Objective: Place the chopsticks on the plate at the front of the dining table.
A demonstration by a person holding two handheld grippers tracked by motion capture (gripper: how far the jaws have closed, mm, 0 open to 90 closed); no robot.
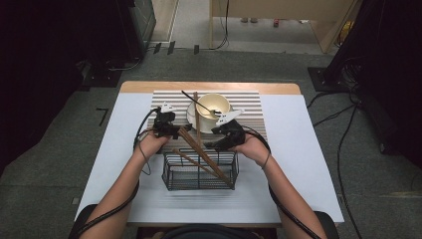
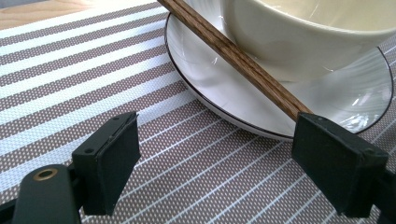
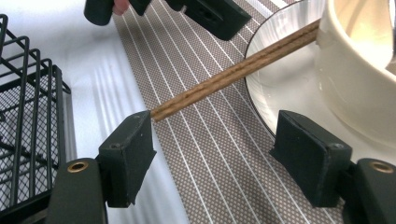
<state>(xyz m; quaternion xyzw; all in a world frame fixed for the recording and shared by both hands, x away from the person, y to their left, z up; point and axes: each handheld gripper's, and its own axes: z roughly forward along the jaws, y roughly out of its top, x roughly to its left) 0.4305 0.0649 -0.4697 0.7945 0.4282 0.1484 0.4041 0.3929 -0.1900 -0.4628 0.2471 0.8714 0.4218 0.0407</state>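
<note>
A pair of brown wooden chopsticks (image 2: 243, 60) lies side by side on the striped placemat (image 2: 60, 88), near the far edge of the table (image 1: 288, 199). They are slim and square-edged, with a dark grain running along their length, and they stay tight together like a single stick. Their far ends rest on the rim of the white saucer (image 2: 219, 93) and lean against the side of the cream bowl (image 2: 299, 37) that stands on it; the near ends slope down toward the placemat's front edge. The left gripper (image 2: 215, 154) hangs low over the placemat with its jaws spread wide and nothing clamped; the chopsticks run behind its right-hand jaw, and contact there cannot be made out. The right gripper (image 3: 215, 154) also has its jaws apart and clamps nothing; the near tips of the chopsticks end just behind the upper corner of its left-hand jaw. In the high view a black wire basket (image 1: 171, 174) stands in front of the placemat toward the table's near edge, with more brown chopsticks (image 1: 211, 164) leaning slantwise in it, and a dark spoon (image 1: 199, 103) sits in the bowl.
</note>
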